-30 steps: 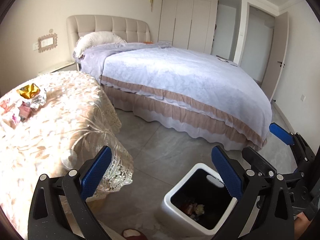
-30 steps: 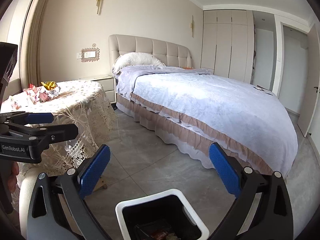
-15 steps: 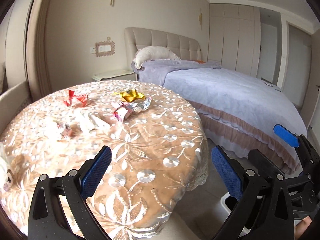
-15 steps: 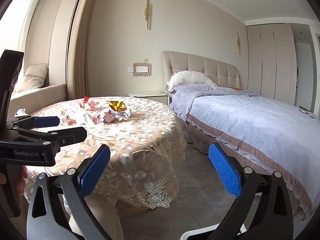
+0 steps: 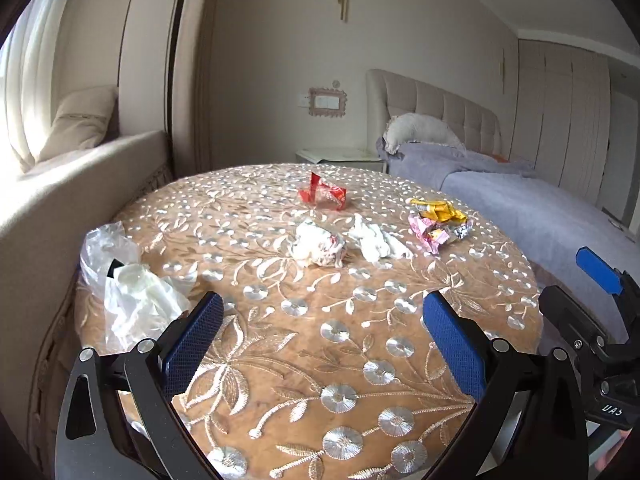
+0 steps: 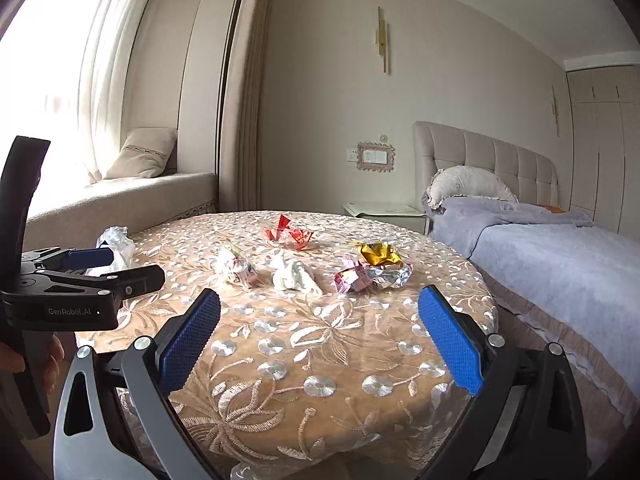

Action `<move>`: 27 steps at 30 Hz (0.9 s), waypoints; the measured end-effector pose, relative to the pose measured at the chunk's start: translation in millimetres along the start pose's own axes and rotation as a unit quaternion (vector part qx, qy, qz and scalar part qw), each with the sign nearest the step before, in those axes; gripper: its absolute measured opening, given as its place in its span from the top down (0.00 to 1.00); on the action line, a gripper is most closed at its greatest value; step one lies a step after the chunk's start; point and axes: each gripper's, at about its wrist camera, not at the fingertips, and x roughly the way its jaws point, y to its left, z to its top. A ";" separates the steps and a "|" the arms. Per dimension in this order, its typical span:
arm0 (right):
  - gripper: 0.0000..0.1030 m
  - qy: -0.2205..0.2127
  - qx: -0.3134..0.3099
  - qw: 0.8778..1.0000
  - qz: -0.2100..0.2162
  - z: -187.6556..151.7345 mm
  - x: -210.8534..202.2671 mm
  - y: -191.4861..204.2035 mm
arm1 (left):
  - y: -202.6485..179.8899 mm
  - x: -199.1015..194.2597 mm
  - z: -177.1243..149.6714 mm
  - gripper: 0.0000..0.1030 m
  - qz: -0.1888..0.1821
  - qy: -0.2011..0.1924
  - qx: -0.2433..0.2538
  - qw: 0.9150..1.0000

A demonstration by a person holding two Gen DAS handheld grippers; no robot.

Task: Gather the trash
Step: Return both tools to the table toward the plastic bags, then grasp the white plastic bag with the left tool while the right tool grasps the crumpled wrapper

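Several pieces of trash lie on a round table with an embroidered cloth (image 5: 320, 340): a red wrapper (image 5: 322, 194), a crumpled white wad (image 5: 316, 245), a white tissue (image 5: 376, 240), yellow and pink foil wrappers (image 5: 438, 222), and a clear plastic bag (image 5: 128, 284) at the left edge. My left gripper (image 5: 320, 344) is open and empty over the table's near part. My right gripper (image 6: 318, 340) is open and empty over the near edge (image 6: 280, 420); the red wrapper (image 6: 288, 234), wad (image 6: 236, 266), tissue (image 6: 294, 276) and foil wrappers (image 6: 372, 268) lie beyond it.
A bed with a lilac cover (image 5: 540, 208) stands to the right of the table. A window seat with a cushion (image 6: 140, 158) runs behind the table on the left. A nightstand (image 5: 340, 156) sits between table and bed.
Both grippers have swung left from the white bin and the floor by the bed to face the table. The bin is now out of view. Both stayed open.
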 end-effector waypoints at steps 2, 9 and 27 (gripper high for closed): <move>0.04 -0.001 -0.004 1.000 0.016 5.1 7.6 14.6 | 14.3 -2.4 2.0 0.05 0.015 -0.002 -0.010 1.000; 0.04 0.002 -0.015 0.998 0.060 22.7 32.1 55.3 | 60.3 -10.7 5.7 0.05 0.063 -0.010 -0.039 0.997; 0.04 0.031 -0.058 0.993 0.093 41.1 77.6 110.0 | 130.1 22.5 -5.2 0.05 0.092 0.038 -0.109 0.989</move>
